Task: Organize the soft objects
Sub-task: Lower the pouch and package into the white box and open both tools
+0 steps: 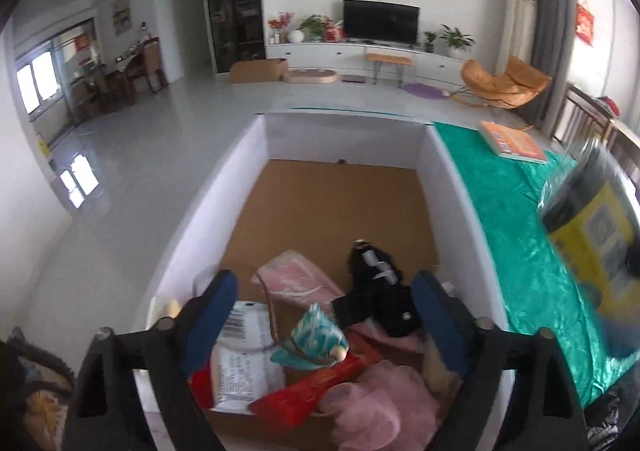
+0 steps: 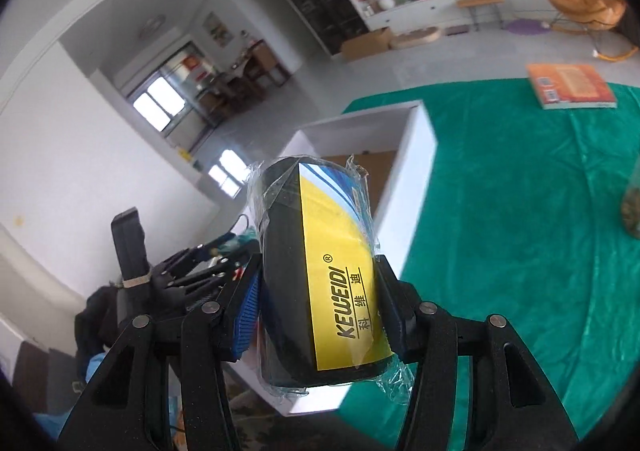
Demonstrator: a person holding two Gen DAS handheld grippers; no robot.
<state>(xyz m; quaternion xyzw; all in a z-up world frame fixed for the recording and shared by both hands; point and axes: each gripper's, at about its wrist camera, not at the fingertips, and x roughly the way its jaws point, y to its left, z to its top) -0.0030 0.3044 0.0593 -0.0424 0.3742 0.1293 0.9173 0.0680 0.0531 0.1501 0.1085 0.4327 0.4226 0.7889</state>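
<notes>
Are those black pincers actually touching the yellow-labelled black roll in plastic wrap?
Touching. The right wrist view shows the right gripper with its pads pressed against both sides of the wrapped roll, holding it off the green tablecloth.

Bright daylight pours in from the windows at left, throwing glare patches across the glossy pale floor. Fisheye bending curves every edge, corners go black. The plastic-wrapped black-and-yellow roll smears with motion blur.

A green-clothed table bears a white box and orange book
</notes>
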